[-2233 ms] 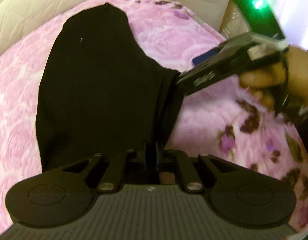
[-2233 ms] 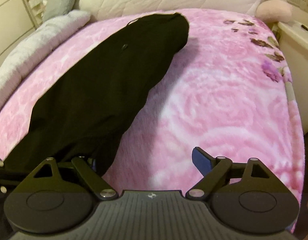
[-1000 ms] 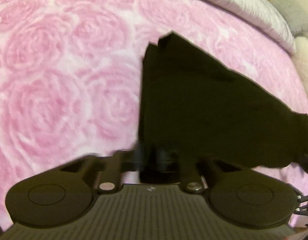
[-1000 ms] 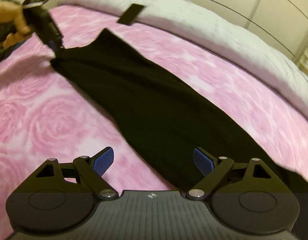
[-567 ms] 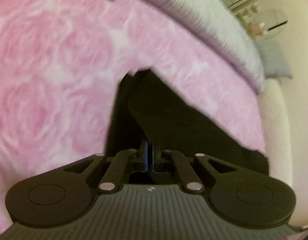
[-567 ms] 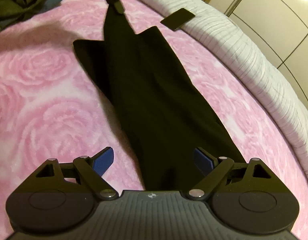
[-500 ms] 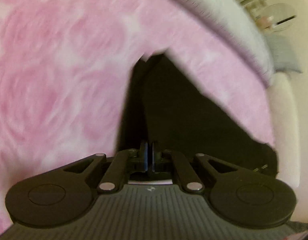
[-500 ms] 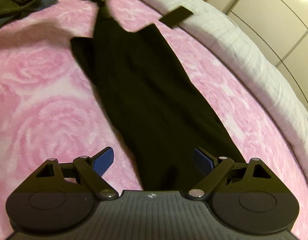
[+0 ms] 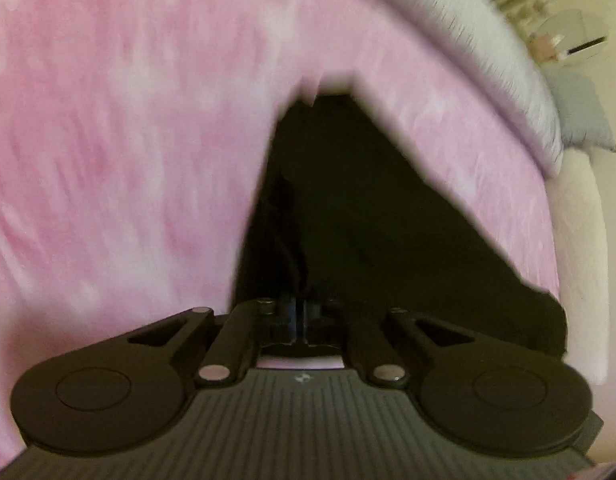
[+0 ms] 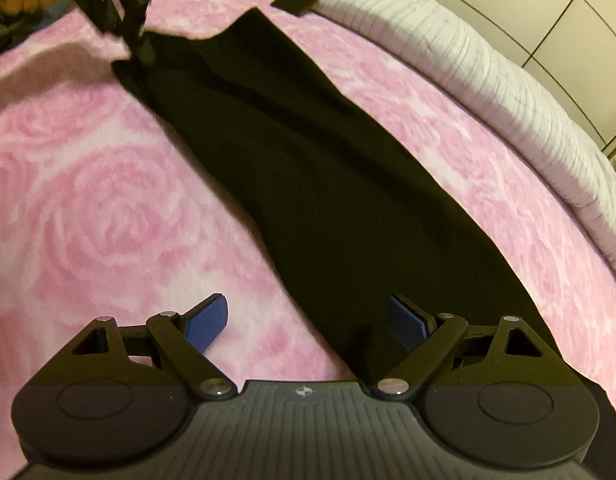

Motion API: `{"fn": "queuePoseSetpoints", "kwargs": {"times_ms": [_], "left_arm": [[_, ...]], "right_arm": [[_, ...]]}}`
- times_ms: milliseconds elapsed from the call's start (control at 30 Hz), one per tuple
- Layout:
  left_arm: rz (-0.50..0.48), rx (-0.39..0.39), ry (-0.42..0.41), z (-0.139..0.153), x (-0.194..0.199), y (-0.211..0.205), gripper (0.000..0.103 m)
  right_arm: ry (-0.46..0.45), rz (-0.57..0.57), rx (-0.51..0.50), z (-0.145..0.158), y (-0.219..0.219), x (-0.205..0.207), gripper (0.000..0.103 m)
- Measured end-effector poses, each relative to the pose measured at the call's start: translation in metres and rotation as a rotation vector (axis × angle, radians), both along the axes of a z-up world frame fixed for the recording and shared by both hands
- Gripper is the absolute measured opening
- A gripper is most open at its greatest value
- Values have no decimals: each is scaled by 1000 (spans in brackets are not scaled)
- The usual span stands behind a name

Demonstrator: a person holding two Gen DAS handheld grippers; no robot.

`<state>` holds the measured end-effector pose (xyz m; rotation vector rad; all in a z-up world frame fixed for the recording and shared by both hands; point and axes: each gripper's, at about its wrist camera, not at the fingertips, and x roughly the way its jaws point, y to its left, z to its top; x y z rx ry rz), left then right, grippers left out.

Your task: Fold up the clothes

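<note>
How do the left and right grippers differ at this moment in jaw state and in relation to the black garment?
The left gripper is shut, pinching a corner of the black garment; the right gripper stands wide open, holding nothing. The left gripper grips the garment's far end; the right gripper hovers over the near end, with cloth showing between its blue pads. Both point down at the pink blanket.

Matt black cloth garment (image 10: pixel 315 176) lies on a plushy pink rose-printed blanket (image 10: pixel 108 216); the ribbed grey cover (image 10: pixel 487 92) looks quilted.

both wrist views face down, sharing black garment (image 10: pixel 308 184).
</note>
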<state>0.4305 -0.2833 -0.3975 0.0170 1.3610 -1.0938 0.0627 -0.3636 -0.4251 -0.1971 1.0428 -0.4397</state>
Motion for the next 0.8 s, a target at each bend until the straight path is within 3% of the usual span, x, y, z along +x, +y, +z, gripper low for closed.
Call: {"fn": "queuePoseSetpoints", "kwargs": {"times_ms": [100, 267, 367, 533, 567, 633, 700, 800], "left_arm": [[15, -63, -47, 30, 24, -1, 2], [-5, 54, -17, 6, 31, -22, 1], [10, 33, 12, 11, 28, -24, 1], [70, -86, 74, 52, 29, -32, 1], [69, -109, 78, 65, 29, -39, 1], [41, -157, 58, 96, 24, -55, 1], [6, -200, 29, 124, 17, -72, 1], [-56, -231, -17, 153, 7, -89, 1]], "right_arm": [[4, -58, -43, 4, -14, -14, 88], [50, -117, -50, 1, -31, -42, 88], [47, -88, -73, 5, -30, -51, 88], [22, 37, -102, 5, -25, -48, 85], [-12, 53, -83, 9, -23, -44, 81], [-95, 108, -10, 19, -12, -33, 60], [-171, 177, 63, 29, 3, -19, 59], [-185, 288, 53, 23, 35, 15, 59]]}}
